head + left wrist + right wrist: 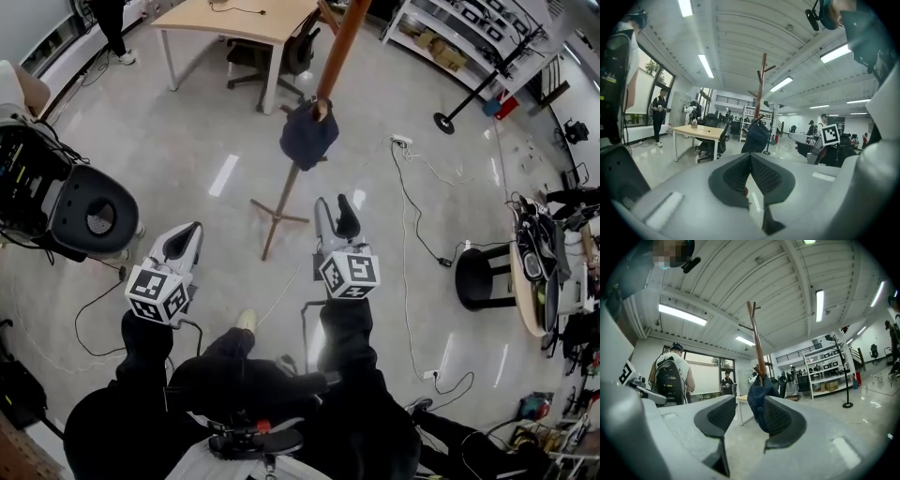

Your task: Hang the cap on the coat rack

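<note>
A dark blue cap [308, 136] hangs on a peg of the brown wooden coat rack [339, 42], whose feet spread on the floor ahead of me. My right gripper [336, 214] is open and empty, a short way back from the rack. In the right gripper view its jaws [749, 416] stand apart, with the cap [758, 399] and the pole [755, 338] showing beyond the gap. My left gripper [183, 242] is further left and lower, its pads closed tip to tip on nothing [750, 161]. The cap [756, 137] hangs well beyond it.
A wooden table [239, 19] and an office chair [291, 52] stand behind the rack. Cables [408, 206] trail over the floor to the right, near a black stool [483, 272]. A black round device [89, 216] sits at the left. A person [112, 23] stands far off.
</note>
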